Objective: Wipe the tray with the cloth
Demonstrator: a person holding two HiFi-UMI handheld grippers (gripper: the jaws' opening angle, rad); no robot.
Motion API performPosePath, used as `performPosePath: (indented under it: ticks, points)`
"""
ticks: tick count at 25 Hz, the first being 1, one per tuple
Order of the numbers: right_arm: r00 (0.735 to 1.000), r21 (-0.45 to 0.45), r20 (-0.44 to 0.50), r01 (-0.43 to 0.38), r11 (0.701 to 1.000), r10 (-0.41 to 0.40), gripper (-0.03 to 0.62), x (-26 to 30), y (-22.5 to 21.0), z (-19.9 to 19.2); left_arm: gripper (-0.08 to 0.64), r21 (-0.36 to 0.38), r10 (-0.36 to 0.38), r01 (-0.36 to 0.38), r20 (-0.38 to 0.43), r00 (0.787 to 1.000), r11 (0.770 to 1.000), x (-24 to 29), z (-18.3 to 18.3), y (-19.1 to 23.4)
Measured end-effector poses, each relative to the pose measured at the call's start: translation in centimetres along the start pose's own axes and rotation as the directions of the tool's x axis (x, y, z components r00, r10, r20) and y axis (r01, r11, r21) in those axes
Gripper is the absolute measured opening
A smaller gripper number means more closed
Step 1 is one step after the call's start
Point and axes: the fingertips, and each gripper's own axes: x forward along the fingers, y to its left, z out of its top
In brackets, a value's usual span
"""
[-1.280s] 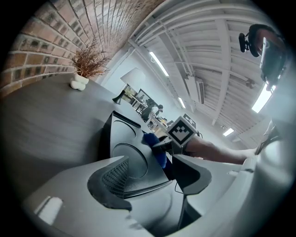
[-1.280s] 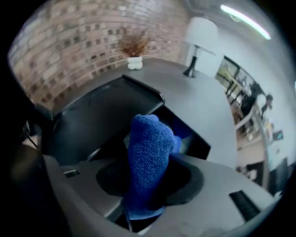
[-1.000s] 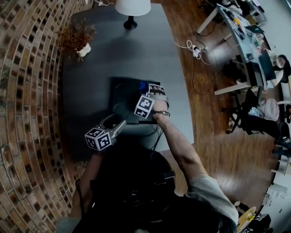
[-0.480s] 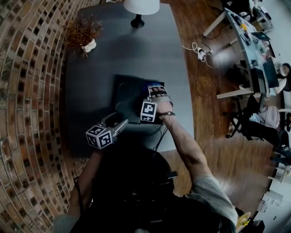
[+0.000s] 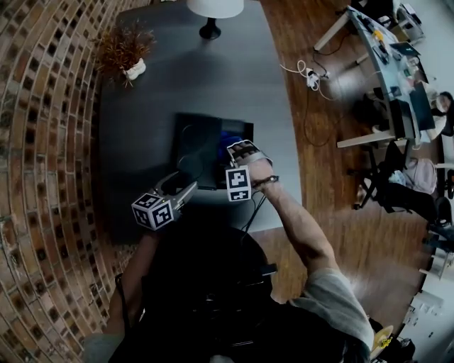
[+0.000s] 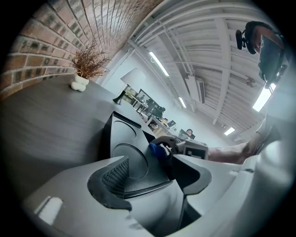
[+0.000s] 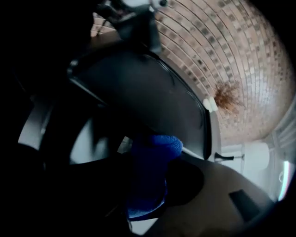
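A black tray (image 5: 195, 145) with round hollows lies on the dark grey table (image 5: 142, 106). My left gripper (image 5: 177, 186) is shut on the tray's near left edge; in the left gripper view the tray (image 6: 125, 148) runs in between the ribbed pads (image 6: 115, 173). My right gripper (image 5: 232, 147) stands over the tray's right side, shut on a blue cloth (image 5: 227, 138). The cloth (image 7: 150, 171) bulges out between its dark jaws, just above the tray (image 7: 138, 92). From the left gripper view the cloth (image 6: 156, 149) touches the tray's far right part.
A dried plant in a white pot (image 5: 126, 53) and a lamp (image 5: 210, 15) stand at the table's far end. A brick wall (image 5: 42, 142) runs along the left. To the right are wooden floor, a cable (image 5: 305, 74) and desks (image 5: 386, 64).
My right gripper has slid right and nearer across the tray with the cloth, rolling its wrist. The left gripper has kept still on the tray's edge.
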Motion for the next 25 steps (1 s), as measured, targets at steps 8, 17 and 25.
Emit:
performPosePath:
  ticks: [8,17,25]
  points:
    - [0.921,-0.072,0.249,-0.290,0.954,0.298,0.179,-4.8,6.7,3.1,0.278,0.006,0.013,-0.013,0.015,1.000,1.000,0.1,0.1,0.2]
    - [0.991,0.360,-0.124,0.009,0.933,0.038,0.179,1.9,-3.8,-5.5,0.278,0.004,0.009,-0.009,0.015,1.000,1.000,0.2,0.0,0.0]
    - [0.804,0.791,0.327,-0.521,0.321,0.497,0.181,-3.0,4.3,1.2,0.278,-0.001,0.011,-0.011,0.015,1.000,1.000,0.1,0.1,0.1]
